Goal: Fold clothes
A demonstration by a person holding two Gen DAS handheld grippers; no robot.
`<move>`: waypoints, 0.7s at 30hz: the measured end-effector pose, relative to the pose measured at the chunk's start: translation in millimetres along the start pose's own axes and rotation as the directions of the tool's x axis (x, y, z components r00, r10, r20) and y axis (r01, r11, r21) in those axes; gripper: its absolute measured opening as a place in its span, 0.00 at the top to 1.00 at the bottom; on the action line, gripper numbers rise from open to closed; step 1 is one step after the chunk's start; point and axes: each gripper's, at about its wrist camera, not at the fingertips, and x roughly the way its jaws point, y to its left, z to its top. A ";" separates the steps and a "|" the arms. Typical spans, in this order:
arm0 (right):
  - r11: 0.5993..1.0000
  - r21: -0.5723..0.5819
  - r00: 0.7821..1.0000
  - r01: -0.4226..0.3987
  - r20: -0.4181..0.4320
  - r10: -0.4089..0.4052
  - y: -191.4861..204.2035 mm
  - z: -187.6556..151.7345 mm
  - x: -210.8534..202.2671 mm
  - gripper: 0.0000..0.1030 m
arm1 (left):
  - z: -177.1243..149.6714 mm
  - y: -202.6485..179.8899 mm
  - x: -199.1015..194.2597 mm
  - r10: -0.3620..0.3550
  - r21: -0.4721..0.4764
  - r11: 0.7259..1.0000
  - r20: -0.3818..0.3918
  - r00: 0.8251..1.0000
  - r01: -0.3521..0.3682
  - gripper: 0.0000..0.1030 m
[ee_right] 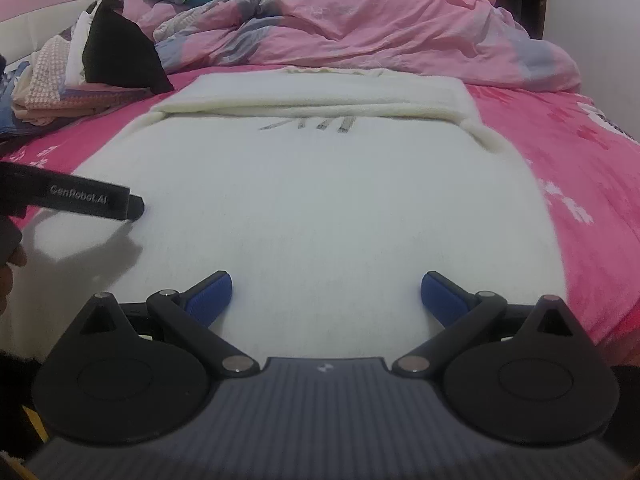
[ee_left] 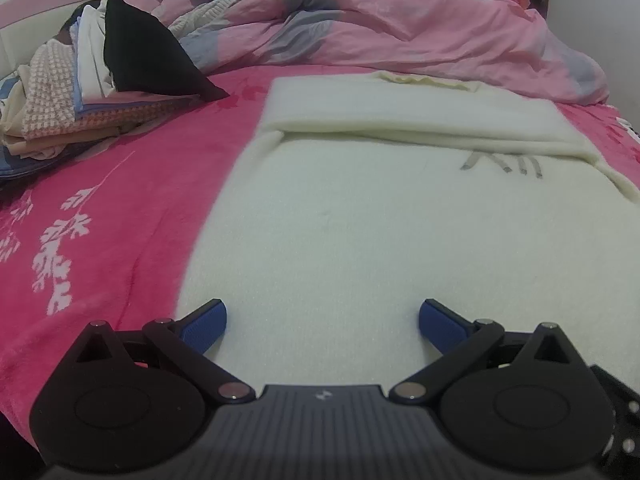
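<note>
A cream fleece garment (ee_right: 312, 200) is lying flat on the pink plush bedspread (ee_left: 120, 208), its far edge folded over into a thick soft band with grey stripes below it. The left gripper (ee_left: 322, 320) and right gripper (ee_right: 326, 294) are hovering over its near part, blue ribbed pads spread wide, gripping nothing. A stack of folded clothes (ee_left: 80, 100) and a crumpled pink quilt (ee_left: 400, 32) are sitting beyond.
</note>
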 end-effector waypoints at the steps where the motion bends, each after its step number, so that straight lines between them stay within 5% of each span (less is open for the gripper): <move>1: 1.000 0.000 1.000 0.000 0.002 0.000 -0.3 -1.5 -0.9 0.01 | -0.2 -0.5 -0.2 0.002 0.000 1.000 0.000 1.000 -0.002 0.00; 21: 1.000 -0.026 1.000 0.008 0.025 -0.008 2.6 -12.0 -4.2 0.01 | -13.2 -7.8 -16.6 0.056 0.001 0.998 0.019 0.998 -0.056 0.00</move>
